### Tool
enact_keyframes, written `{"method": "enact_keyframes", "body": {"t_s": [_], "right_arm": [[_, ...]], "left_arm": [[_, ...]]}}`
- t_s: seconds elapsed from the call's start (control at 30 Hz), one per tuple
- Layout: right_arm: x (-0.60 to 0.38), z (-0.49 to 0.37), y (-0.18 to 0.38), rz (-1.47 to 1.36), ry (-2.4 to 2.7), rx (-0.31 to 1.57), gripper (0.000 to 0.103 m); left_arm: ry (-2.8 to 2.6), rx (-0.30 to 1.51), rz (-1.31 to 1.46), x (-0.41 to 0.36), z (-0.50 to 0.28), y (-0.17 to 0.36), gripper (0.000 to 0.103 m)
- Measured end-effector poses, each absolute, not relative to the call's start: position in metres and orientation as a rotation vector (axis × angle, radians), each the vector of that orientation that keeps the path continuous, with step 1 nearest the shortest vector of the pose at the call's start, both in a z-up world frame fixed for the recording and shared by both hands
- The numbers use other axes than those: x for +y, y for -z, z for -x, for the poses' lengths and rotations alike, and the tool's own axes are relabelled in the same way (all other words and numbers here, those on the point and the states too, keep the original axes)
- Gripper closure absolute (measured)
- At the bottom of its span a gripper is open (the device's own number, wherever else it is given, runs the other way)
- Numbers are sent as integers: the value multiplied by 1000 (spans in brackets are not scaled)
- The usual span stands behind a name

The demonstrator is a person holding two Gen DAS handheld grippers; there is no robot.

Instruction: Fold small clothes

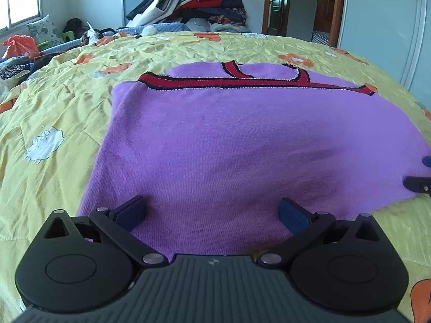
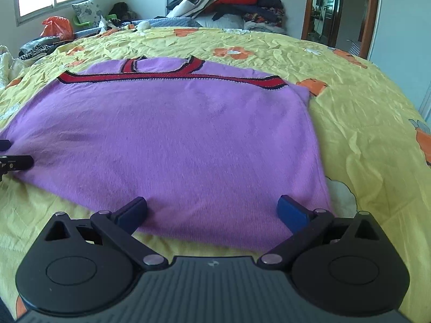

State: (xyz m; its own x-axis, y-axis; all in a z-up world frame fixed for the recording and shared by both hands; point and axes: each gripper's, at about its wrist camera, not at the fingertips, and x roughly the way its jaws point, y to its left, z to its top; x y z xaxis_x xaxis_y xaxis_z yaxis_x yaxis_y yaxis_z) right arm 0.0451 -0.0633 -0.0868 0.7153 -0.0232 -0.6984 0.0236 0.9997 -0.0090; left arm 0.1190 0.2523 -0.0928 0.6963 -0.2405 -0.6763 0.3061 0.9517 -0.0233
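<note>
A purple knit garment [image 1: 229,140] with red, dark-edged trim [image 1: 221,82] along its far side lies flat on the yellow bedspread [image 1: 54,113]. My left gripper [image 1: 212,212] is open over the garment's near left part, with purple cloth showing between its blue pads. The right gripper's tips [image 1: 420,177] show at the far right of the left wrist view. In the right wrist view the same purple garment [image 2: 175,140] fills the middle, and my right gripper [image 2: 212,210] is open over its near right corner. The left gripper's tips [image 2: 13,158] appear at the left edge.
A tall heap of clothes [image 1: 199,2] is stacked at the far end of the bed. An orange bag [image 2: 56,27], a cushion [image 2: 86,9] and loose items lie at the far left under a window. A doorway [image 2: 342,10] stands at the far right.
</note>
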Motion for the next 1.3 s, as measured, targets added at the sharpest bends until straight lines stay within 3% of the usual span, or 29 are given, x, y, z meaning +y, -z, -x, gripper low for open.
{"method": "enact_keyframes", "body": {"t_s": [0.33, 0.53, 0.63, 0.77, 0.87, 1.3], "right_arm": [[-67, -35, 79, -9, 26, 754, 0], [-73, -89, 50, 72, 45, 661, 0], [-81, -153, 56, 12, 20, 753, 0], [-94, -201, 65, -92, -48, 727, 0], [-96, -226, 84, -5, 22, 755, 0], [-110, -204, 73, 2, 91, 701, 0]], "left_arm": [[270, 787, -49, 255, -118, 78, 0], [233, 653, -91, 238, -151, 40, 0], [216, 683, -64, 226, -203, 44, 0], [211, 699, -86, 215, -261, 63, 0], [204, 741, -50, 225, -290, 86, 0], [141, 726, -30, 250, -303, 82, 0]]}}
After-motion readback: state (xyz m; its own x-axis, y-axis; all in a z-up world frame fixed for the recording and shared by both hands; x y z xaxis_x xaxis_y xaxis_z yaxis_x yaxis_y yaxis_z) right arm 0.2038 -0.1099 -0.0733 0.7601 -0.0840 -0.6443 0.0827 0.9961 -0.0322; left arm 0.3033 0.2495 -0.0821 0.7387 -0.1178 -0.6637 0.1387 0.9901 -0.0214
